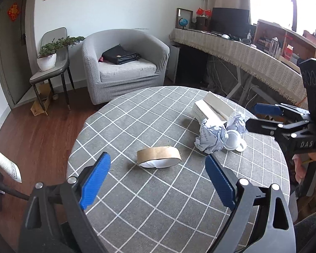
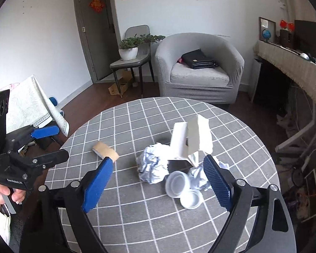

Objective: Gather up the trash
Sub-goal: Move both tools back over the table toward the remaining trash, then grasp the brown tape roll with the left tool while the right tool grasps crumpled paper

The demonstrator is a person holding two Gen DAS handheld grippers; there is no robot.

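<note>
A brown cardboard tape ring (image 1: 159, 156) lies on the round grey checked table (image 1: 137, 113), just ahead of my open, empty left gripper (image 1: 158, 179). To its right lie a large crumpled paper ball (image 1: 210, 137), a smaller paper ball (image 1: 237, 122), two white plastic lids (image 1: 234, 140) and an open white box (image 1: 213, 107). In the right wrist view my right gripper (image 2: 158, 179) is open and empty, above the lids (image 2: 178, 182) and beside the large paper ball (image 2: 152, 165). The box (image 2: 191, 139) stands behind them, the tape ring (image 2: 105, 150) to the left.
A grey armchair (image 1: 124, 63) with a black bag stands beyond the table. A chair with a potted plant (image 1: 50, 52) is at the left, a cloth-covered desk (image 1: 252, 52) at the right. Wooden floor surrounds the table.
</note>
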